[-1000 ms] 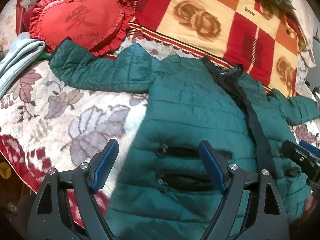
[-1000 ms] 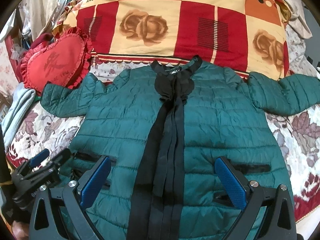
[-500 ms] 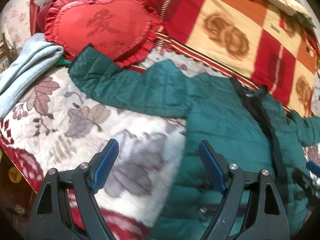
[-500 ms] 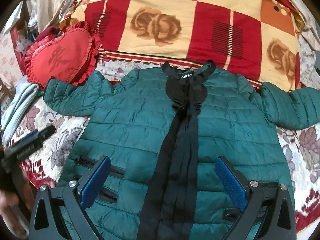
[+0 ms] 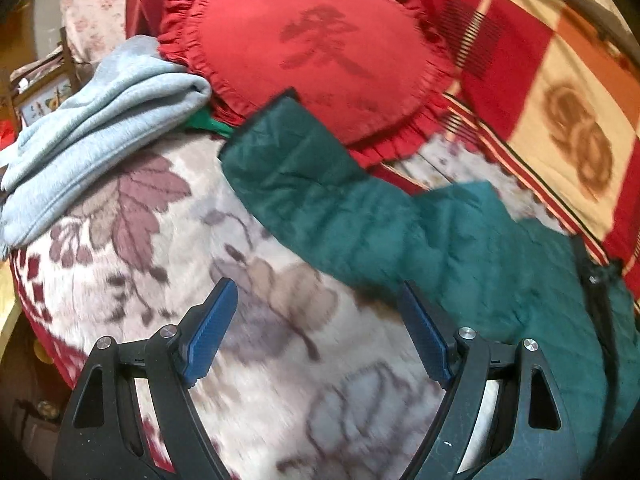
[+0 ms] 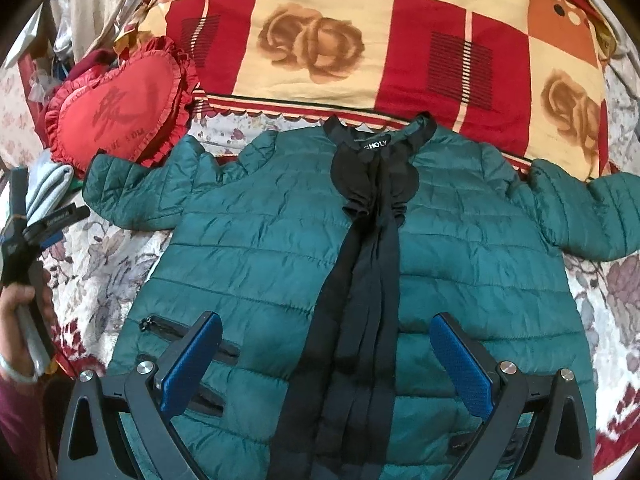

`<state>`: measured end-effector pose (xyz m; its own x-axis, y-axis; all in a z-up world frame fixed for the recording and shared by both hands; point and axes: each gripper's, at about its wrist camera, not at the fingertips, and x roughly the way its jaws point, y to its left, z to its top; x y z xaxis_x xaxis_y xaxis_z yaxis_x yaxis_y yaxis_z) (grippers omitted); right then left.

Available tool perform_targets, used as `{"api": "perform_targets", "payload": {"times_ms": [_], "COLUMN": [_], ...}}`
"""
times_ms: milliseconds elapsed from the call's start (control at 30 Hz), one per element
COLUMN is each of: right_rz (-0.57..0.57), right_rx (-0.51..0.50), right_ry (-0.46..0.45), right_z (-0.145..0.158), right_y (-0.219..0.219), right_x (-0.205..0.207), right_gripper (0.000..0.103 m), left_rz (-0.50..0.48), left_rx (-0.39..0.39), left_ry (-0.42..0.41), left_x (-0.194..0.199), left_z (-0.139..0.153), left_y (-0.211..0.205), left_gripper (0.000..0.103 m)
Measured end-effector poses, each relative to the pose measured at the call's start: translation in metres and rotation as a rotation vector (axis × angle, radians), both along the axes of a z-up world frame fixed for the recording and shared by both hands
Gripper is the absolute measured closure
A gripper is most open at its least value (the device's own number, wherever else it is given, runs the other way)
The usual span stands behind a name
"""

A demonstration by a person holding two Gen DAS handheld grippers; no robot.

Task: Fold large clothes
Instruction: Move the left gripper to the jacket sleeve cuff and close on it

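Note:
A dark green quilted jacket (image 6: 260, 248) with a black front placket (image 6: 368, 264) lies flat, face up, on the bed, both sleeves spread out. My right gripper (image 6: 326, 356) is open and empty, hovering over the jacket's lower front. My left gripper (image 5: 316, 328) is open and empty above the floral bedspread, just short of the jacket's left sleeve (image 5: 304, 176). The left gripper also shows in the right wrist view (image 6: 48, 220), held in a hand at the bed's left edge near the sleeve cuff (image 6: 104, 188).
A red heart-shaped pillow (image 5: 312, 56) lies behind the left sleeve cuff. A folded light grey garment (image 5: 96, 120) sits at the bed's left edge. A red and cream checked quilt (image 6: 380, 40) lies behind the jacket collar. The floral bedspread (image 5: 160, 240) covers the bed.
My left gripper has swung left, off the jacket's pocket area and toward the left sleeve and heart pillow. My right gripper has stayed over the lower front, moving slightly closer.

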<state>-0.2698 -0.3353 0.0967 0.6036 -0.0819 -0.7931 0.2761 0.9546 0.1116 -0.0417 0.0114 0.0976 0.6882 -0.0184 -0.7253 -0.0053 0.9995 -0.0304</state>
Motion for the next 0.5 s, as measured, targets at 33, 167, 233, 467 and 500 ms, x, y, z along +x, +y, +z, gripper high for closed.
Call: {"api": "perform_targets", "payload": {"times_ms": [33, 167, 233, 467, 500], "right_rz": [-0.001, -0.009, -0.013, -0.020, -0.018], "right_rx": [0.003, 0.026, 0.034, 0.055, 0.056], "right_ry": [0.004, 0.023, 0.033, 0.057, 0.060], "right_z": [-0.001, -0.007, -0.010, -0.019, -0.019], "right_y": [-0.001, -0.006, -0.009, -0.012, -0.011], "right_x": [0.001, 0.005, 0.006, 0.011, 0.011], "right_gripper": [0.000, 0.000, 0.000, 0.000, 0.000], "left_rz": [0.012, 0.060, 0.082, 0.162, 0.171], "left_rx": [0.008, 0.046, 0.068, 0.109, 0.114], "left_ry": [-0.005, -0.025, -0.035, -0.040, -0.044], "left_x": [0.008, 0.034, 0.046, 0.094, 0.099], "left_z": [-0.002, -0.009, -0.012, -0.028, -0.029], "left_y": [0.004, 0.018, 0.023, 0.044, 0.046], "left_gripper": [0.020, 0.020, 0.020, 0.020, 0.020]}}
